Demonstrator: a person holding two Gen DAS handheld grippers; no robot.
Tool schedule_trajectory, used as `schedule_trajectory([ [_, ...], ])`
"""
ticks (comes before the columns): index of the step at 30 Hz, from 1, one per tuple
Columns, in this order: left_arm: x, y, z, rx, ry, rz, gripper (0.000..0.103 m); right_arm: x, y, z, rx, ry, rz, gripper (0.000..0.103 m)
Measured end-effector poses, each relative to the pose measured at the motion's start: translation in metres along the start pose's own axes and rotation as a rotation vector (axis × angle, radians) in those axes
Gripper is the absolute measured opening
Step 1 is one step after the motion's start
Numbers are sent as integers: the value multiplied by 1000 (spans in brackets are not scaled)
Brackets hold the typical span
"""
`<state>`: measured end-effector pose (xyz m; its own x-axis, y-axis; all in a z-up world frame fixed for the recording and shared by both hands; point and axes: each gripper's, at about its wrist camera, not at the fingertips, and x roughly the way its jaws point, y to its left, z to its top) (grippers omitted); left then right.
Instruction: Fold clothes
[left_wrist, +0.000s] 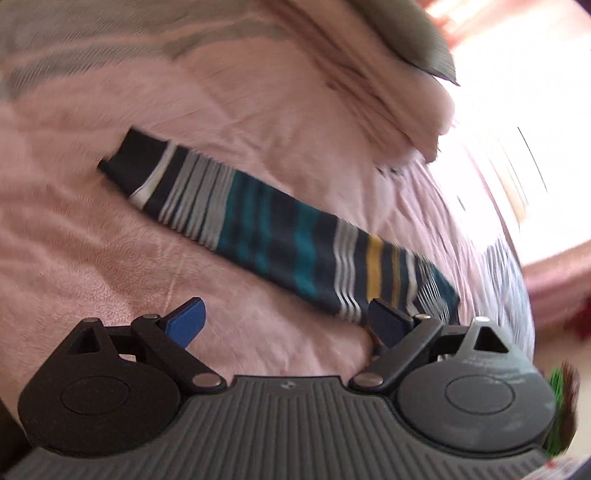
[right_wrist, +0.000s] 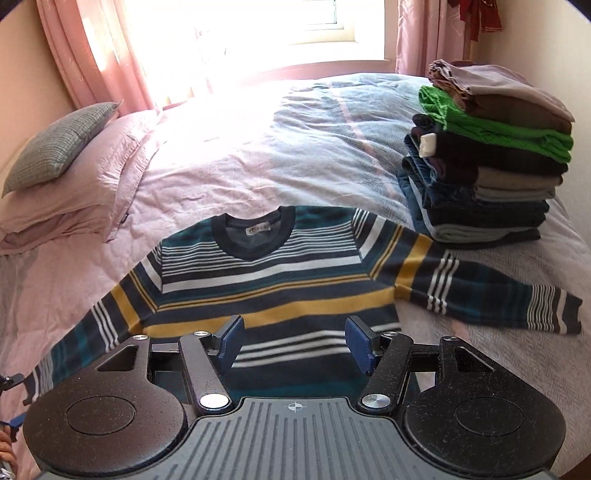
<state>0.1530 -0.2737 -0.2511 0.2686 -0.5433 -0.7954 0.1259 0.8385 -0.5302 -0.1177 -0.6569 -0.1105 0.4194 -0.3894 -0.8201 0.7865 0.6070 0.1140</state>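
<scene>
Striped sweater (right_wrist: 266, 280) was laid flat, face up, on the bed (right_wrist: 229, 155), both sleeves spread out. Left tongs (left_wrist: 286, 321) were held wide and empty over a sleeve (left_wrist: 258, 218); right tongs (right_wrist: 293, 341) were held fairly wide, empty, above the hem. Step judged: sleeve fold-in. Next: sleeve gripped near the cuff, carried across the chest.

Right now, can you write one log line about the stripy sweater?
striped sweater: flat on bed, unfolded | left gripper: open beside sleeve | right gripper: open above hem
</scene>
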Motion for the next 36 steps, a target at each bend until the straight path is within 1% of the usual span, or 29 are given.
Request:
schedule_trajectory([
  [3,33,36,15,-169,-15,-10,89,20,7,6,-5,29,-34,58],
  [5,53,58,22,-285,-31,-15,84,35,9,6,-24,61,-55,58],
  [6,61,67,24,-327,-39,-16,82,41,10,5,-30,77,-67,58],
  [9,83,84,32,-403,-61,-9,75,58,9,-2,-36,131,-95,58],
  [11,95,91,34,-431,-64,11,71,66,6,-5,-29,153,-100,58],
  [13,102,95,35,-445,-79,23,64,72,4,-7,-21,170,-105,58],
  [14,104,96,34,-434,-90,41,59,74,2,-7,-21,174,-105,58],
  [15,105,93,36,-410,-100,67,43,75,1,-7,-20,175,-106,58],
  [16,107,91,38,-385,-107,90,30,76,-1,-8,-23,176,-107,58],
  [17,107,88,41,-362,-113,116,23,77,-4,-8,-26,174,-108,58],
  [18,106,82,45,-328,-123,143,8,77,-7,-8,-27,171,-109,58],
  [20,103,62,55,-241,-153,174,5,77,-16,-9,-24,166,-112,58],
  [22,92,28,63,-125,-214,165,4,77,-27,-10,-8,168,-117,58],
  [23,83,6,64,-56,-251,142,4,78,-33,-11,4,172,-118,58],
  [25,65,-50,60,108,-313,65,4,78,-46,-11,31,174,-113,58],
  [26,55,-82,53,196,-338,17,4,78,-53,-11,43,171,-108,58],
  [27,45,-114,42,279,-357,-46,4,77,-60,-10,56,164,-100,58],
  [28,35,-149,26,366,-368,-120,4,76,-67,-10,65,158,-91,58],
  [30,17,-215,-19,548,-366,-285,4,72,-82,-9,81,149,-80,58],
  [31,11,-245,-47,631,-342,-381,4,69,-90,-9,89,143,-76,58],
  [32,7,-271,-77,706,-299,-477,4,66,-100,-10,101,138,-72,58],
  [33,7,-294,-107,778,-239,-561,6,64,-110,-11,114,135,-70,58],
  [34,10,-313,-139,852,-179,-628,11,62,-120,-12,131,135,-70,58],
  [35,16,-326,-170,921,-130,-660,15,62,-130,-13,149,138,-67,58],
  [36,23,-334,-198,979,-72,-660,26,63,-141,-16,167,146,-63,58],
])
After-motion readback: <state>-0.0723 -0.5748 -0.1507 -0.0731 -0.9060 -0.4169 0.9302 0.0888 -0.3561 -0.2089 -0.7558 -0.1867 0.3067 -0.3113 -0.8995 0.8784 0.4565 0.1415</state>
